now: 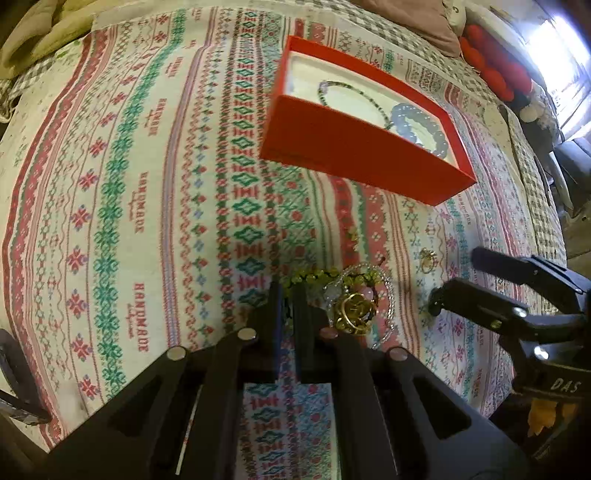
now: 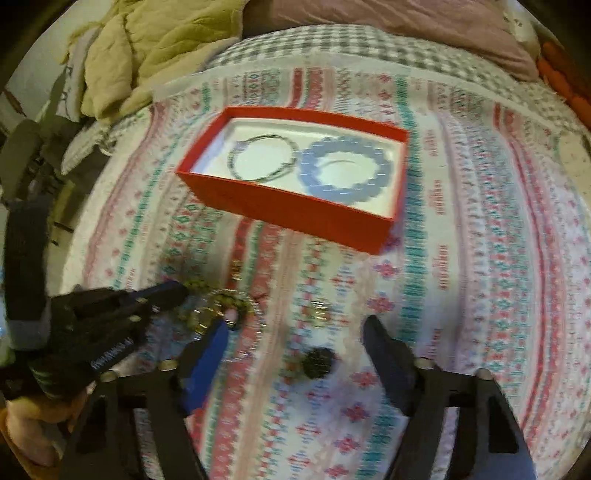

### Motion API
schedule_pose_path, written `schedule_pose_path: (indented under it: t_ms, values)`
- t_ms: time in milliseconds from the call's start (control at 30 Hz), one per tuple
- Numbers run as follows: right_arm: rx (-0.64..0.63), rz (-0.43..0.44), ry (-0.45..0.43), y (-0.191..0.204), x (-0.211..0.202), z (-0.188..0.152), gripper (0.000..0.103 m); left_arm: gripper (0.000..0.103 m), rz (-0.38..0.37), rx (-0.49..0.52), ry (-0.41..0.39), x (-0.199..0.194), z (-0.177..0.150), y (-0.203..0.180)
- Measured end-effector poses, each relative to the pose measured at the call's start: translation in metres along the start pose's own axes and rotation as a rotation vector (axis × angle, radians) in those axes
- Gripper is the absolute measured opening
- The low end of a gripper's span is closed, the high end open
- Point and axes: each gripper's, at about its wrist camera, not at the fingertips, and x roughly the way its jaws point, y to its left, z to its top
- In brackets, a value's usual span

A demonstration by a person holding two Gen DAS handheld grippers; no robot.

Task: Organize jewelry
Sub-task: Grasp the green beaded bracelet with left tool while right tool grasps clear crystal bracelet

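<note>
A red box [image 1: 354,155] with a white lining holds a thin dark bracelet [image 2: 262,158] and a chunky pale blue bead bracelet [image 2: 340,170]. On the patterned cloth lies a small pile: a green bead bracelet [image 1: 314,275], a clear bead bracelet [image 1: 386,295] and gold rings [image 1: 354,314]. My left gripper [image 1: 288,290] points down at the pile's left edge, shut on the green bead bracelet. My right gripper [image 2: 297,323] hangs open to the right of the pile. A dark round bead piece [image 2: 317,363] lies between its fingers, untouched. A single gold ring [image 2: 319,312] lies just beyond it.
The patterned cloth [image 1: 147,184] covers a bed with a checked sheet [image 2: 332,48]. A rumpled yellow-green blanket [image 2: 147,48] and a mauve pillow [image 2: 406,22] lie at the far edge. Red cushions [image 1: 495,70] sit at the far right.
</note>
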Motion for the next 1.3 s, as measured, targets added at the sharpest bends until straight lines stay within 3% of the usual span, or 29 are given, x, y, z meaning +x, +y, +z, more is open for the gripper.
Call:
schedule_pose_path:
  t_ms: [133, 233, 500, 667, 733, 1000, 1300]
  values:
    - [-0.004, 0.021, 0.051, 0.013, 0.017, -0.001, 0.045, 0.006, 0.002, -0.002, -0.002, -0.004, -0.003, 0.007]
    - [-0.015, 0.037, 0.085, 0.022, 0.027, -0.003, 0.037, 0.006, 0.005, 0.0, -0.001, -0.006, -0.006, 0.012]
    - [-0.041, -0.024, 0.126, 0.035, 0.051, -0.008, 0.029, 0.006, 0.022, 0.012, 0.001, -0.005, -0.012, 0.01]
    - [-0.107, -0.094, 0.105, 0.049, 0.059, -0.009, 0.025, 0.006, 0.028, 0.013, 0.0, 0.001, -0.015, 0.0]
    - [-0.126, -0.105, 0.099, 0.053, 0.06, -0.009, 0.011, 0.006, 0.027, 0.015, 0.0, 0.001, -0.016, -0.001]
    - [-0.11, -0.096, 0.073, 0.044, 0.049, -0.008, 0.005, 0.006, 0.032, -0.002, -0.033, -0.015, -0.015, 0.007]
    - [-0.079, -0.058, -0.016, 0.029, 0.007, -0.006, 0.005, 0.006, 0.011, -0.012, -0.084, -0.04, -0.008, 0.016]
